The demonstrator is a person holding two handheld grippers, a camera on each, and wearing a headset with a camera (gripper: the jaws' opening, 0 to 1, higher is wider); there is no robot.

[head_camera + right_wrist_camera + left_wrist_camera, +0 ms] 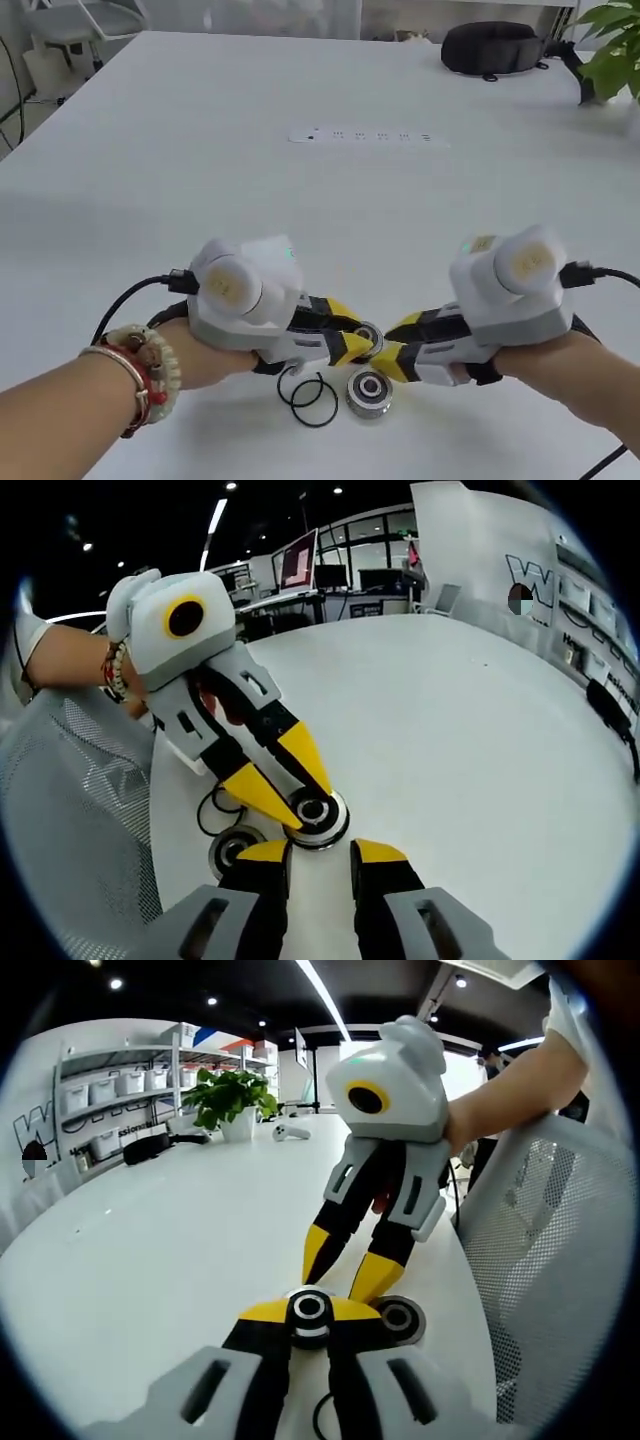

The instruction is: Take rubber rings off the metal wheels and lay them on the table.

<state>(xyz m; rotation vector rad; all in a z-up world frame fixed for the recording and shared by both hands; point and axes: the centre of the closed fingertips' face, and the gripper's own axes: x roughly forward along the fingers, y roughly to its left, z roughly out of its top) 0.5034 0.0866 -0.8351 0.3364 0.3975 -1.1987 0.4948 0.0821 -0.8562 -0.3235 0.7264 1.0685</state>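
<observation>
My left gripper [358,340] is shut on a small metal wheel [368,337], held a little above the white table [200,180]; in the left gripper view the wheel [309,1312] sits between the yellow tips. My right gripper [396,350] faces it with its tips just short of the wheel, jaws slightly apart and nothing between them. In the right gripper view the held wheel [318,816] lies just beyond my right gripper [320,852]. A second wheel [368,392] rests on the table below. Two black rubber rings [310,392] lie beside it.
A white power strip [365,136] lies mid-table. At the far right edge stand a black bag [492,47] and a green plant [610,45]. A mesh chair [540,1260] stands at the near table edge. A black cable [125,300] trails from the left gripper.
</observation>
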